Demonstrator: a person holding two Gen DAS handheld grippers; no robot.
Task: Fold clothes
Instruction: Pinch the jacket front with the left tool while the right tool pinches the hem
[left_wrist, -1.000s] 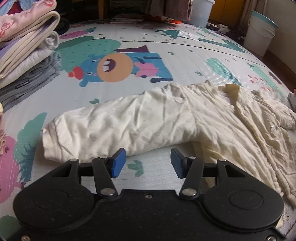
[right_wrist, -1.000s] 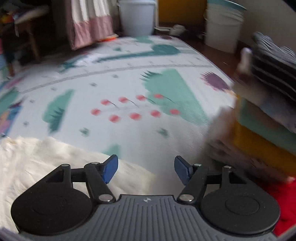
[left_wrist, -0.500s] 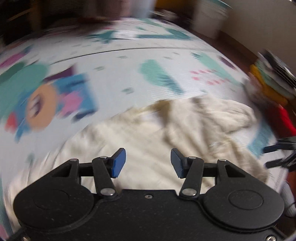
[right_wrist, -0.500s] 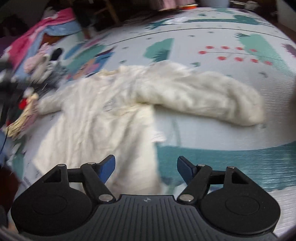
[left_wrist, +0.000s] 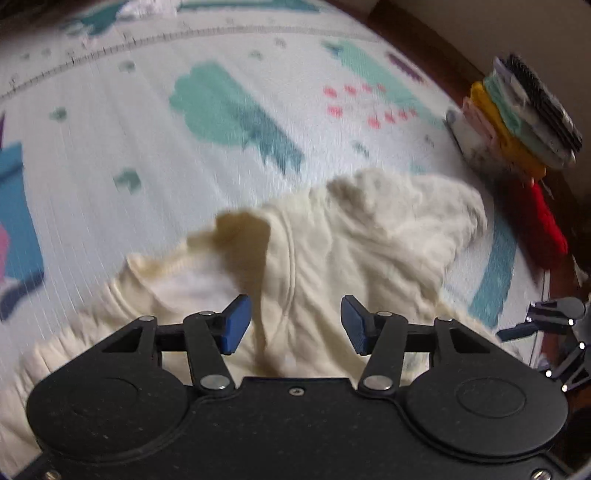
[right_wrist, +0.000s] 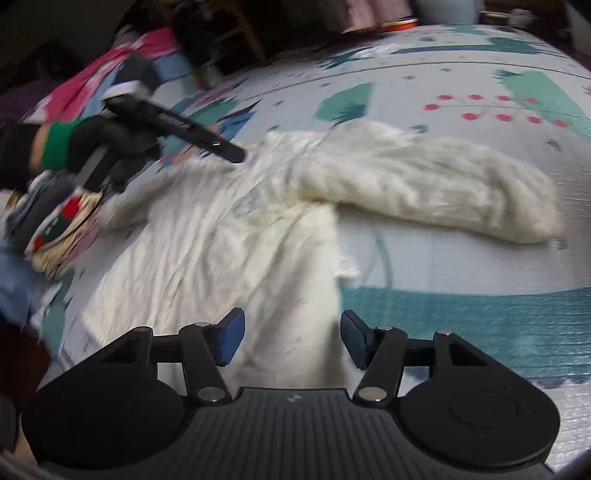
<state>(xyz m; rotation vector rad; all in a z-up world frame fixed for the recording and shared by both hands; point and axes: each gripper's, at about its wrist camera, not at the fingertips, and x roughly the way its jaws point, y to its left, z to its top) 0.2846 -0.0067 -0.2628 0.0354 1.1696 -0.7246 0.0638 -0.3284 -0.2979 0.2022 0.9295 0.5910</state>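
Your left gripper (left_wrist: 295, 325) points steeply down, its blue pads apart at a moderate gap with nothing pressed between them. From the right wrist view, your left hand (right_wrist: 107, 147) wears a dark glove with a green cuff and is wrapped around the gripper handle, the tool extending forward and to the right. Your right gripper (right_wrist: 291, 338) also tilts downward. Its jaws are closing, the pads not yet pressing on anything between them.

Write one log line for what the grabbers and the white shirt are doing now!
cream shirt: spread on play mat | left gripper: open, empty | right gripper: closing, empty
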